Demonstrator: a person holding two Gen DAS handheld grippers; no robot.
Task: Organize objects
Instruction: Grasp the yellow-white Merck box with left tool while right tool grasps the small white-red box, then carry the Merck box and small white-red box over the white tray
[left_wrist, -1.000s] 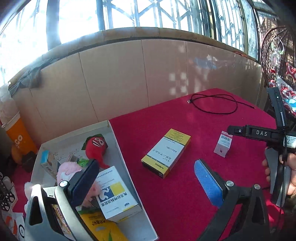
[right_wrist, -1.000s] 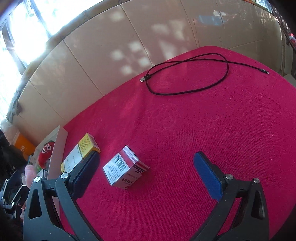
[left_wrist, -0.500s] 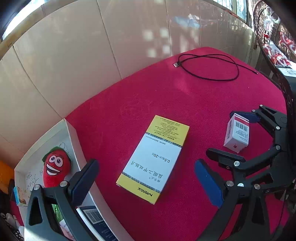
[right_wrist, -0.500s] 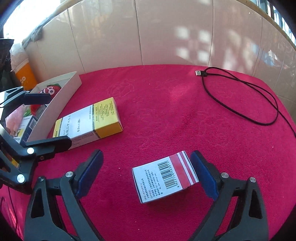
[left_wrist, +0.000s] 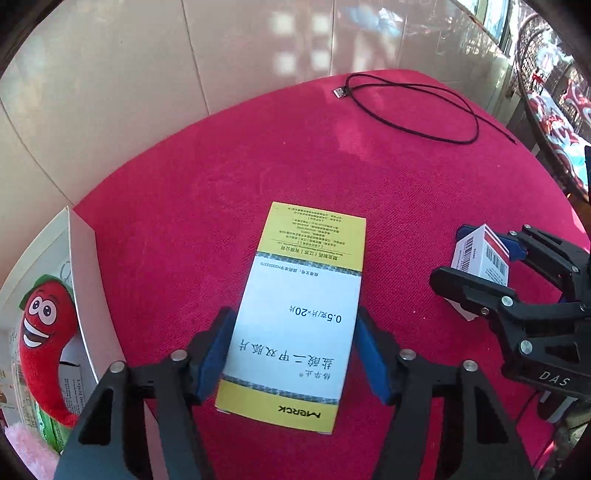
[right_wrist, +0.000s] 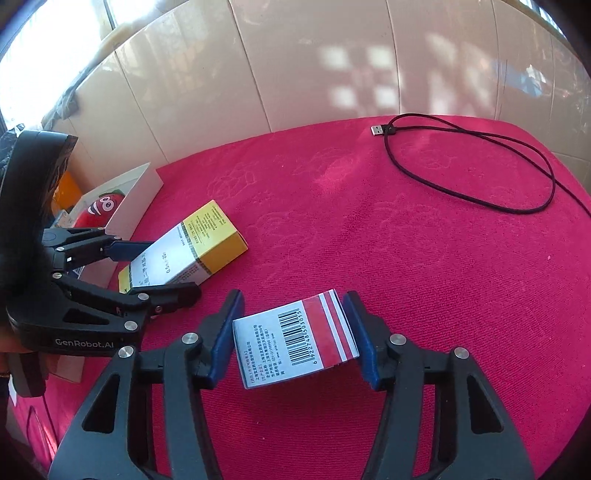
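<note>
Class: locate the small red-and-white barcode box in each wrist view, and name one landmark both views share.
Left wrist view: red-and-white box at the right edge, between the right gripper's pads.
Right wrist view: lower centre, between that gripper's pads.
Shared landmark: black USB cable.

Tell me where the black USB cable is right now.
The black USB cable lies looped on the far right of the red cloth near the tiled wall, well beyond the red-striped box between the right gripper pads.

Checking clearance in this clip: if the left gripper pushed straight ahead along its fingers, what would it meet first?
The left gripper is already around the yellow-and-white medicine box. Beyond it lies bare red cloth; the black cable sits farther right.
</note>
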